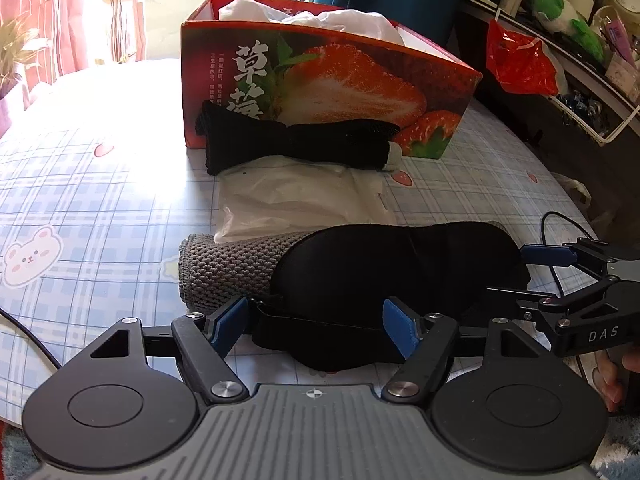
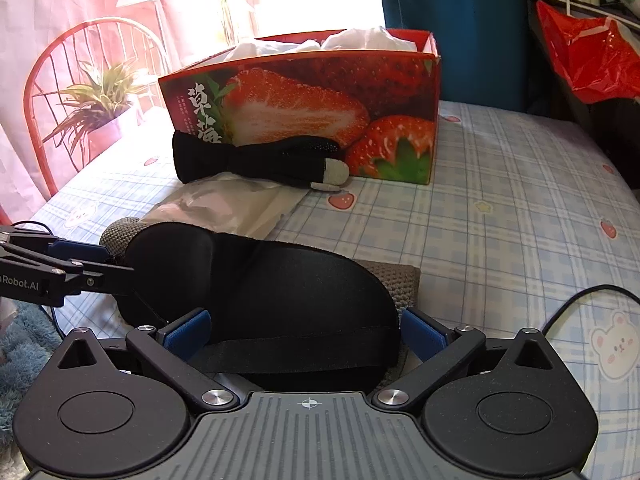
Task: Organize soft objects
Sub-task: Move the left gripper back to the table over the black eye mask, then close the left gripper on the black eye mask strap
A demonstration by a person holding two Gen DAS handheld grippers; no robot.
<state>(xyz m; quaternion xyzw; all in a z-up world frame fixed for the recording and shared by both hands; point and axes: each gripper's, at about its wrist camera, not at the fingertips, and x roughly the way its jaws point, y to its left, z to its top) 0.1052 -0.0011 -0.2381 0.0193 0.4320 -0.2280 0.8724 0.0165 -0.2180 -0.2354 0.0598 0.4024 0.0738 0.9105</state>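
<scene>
Lying across a grey knitted cloth near the front edge of the tabletop, a black padded sleep mask sits between both grippers. The left gripper has its blue-padded fingers spread wide on either side of the mask's black elastic strap, with neither pad visibly pressing it. The right gripper is likewise spread, its blue pads flanking the near end of the mask and its strap; whether the pads touch the fabric cannot be told. Each gripper shows at the edge of the other's view, reaching in toward the mask from the side. Just behind the mask and partly overlapping the grey cloth lies a flat white plastic packet. Behind that, a black knit glove with a grey fingertip rests against the front wall of a red cardboard box printed with strawberries. White crumpled fabric fills the open top of the box. A blue plaid cloth with bear and strawberry prints covers the tabletop. A red plastic bag hangs off to the right, and a black cable trails over the plaid cloth near the right gripper.
</scene>
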